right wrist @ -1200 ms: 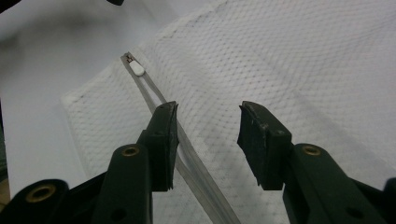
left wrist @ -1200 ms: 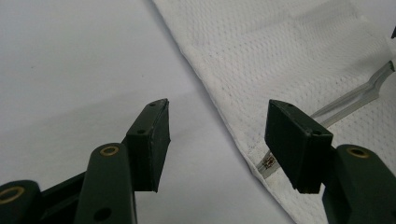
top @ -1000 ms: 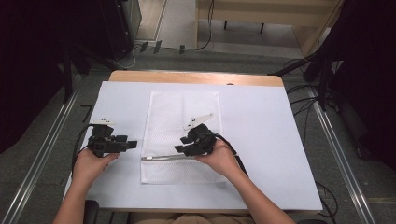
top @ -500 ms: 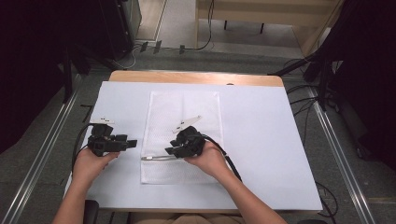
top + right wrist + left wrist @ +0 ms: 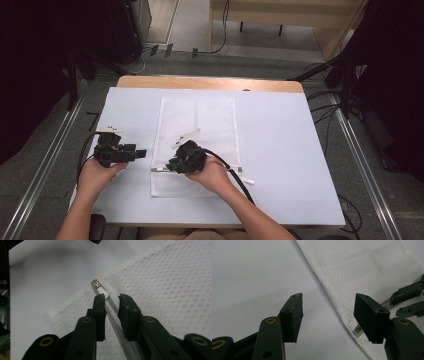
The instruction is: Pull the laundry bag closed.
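Observation:
A white mesh bag (image 5: 200,120) lies flat on the white-covered table (image 5: 290,150), with a zipper (image 5: 159,170) running across its near part. My right gripper (image 5: 169,165) hovers low over the zipper's left end. In the right gripper view its jaws (image 5: 111,298) have just been closing and stand narrow astride the zipper tape, a gap still showing; the white pull tab (image 5: 103,293) lies just beyond the tips. My left gripper (image 5: 141,153) rests left of the bag, open and empty (image 5: 328,312), pointing at the bag's edge (image 5: 342,305).
A white strip (image 5: 109,130) lies beyond the left gripper, and another (image 5: 186,136) lies on the bag. The right gripper's cable (image 5: 235,172) trails toward the near right. The table's wooden far edge (image 5: 210,82) and dark stands border the work area.
My right gripper has slid left along the zipper toward the bag's left edge and sunk a little, with its jaws narrower. The left gripper has stayed put.

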The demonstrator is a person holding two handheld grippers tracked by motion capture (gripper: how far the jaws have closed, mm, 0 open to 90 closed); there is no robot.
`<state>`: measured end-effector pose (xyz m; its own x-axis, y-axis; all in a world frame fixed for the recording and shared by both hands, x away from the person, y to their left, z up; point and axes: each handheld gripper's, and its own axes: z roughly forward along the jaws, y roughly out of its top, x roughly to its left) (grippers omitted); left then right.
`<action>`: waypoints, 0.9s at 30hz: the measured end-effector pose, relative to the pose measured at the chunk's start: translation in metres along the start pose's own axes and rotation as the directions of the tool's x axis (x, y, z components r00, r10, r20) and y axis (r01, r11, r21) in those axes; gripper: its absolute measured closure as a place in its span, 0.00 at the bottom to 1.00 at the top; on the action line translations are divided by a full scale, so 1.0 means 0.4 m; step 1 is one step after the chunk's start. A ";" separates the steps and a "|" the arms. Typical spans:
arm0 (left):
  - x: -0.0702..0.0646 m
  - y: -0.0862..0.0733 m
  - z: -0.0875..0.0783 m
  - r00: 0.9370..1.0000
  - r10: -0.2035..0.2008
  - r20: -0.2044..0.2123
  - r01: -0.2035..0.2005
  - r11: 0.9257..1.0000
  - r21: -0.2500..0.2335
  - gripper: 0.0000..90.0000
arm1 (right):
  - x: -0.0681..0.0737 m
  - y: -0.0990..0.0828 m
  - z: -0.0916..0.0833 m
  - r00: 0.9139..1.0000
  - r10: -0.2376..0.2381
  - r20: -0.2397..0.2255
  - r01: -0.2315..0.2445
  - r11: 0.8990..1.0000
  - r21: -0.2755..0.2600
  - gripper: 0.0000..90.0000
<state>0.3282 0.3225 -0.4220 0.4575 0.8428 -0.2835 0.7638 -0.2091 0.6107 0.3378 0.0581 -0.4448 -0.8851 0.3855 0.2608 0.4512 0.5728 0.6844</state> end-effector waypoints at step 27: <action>0.004 -0.001 -0.005 1.000 0.002 -0.007 -0.002 1.000 0.000 0.45 | 0.011 0.024 0.103 1.000 0.015 -0.010 -0.015 0.999 0.030 0.86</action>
<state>0.3278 0.3248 -0.4211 0.4557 0.8460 -0.2768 0.7630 -0.2111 0.6110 0.3428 0.0950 -0.4651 -0.8791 0.3871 0.2781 0.4677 0.5881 0.6598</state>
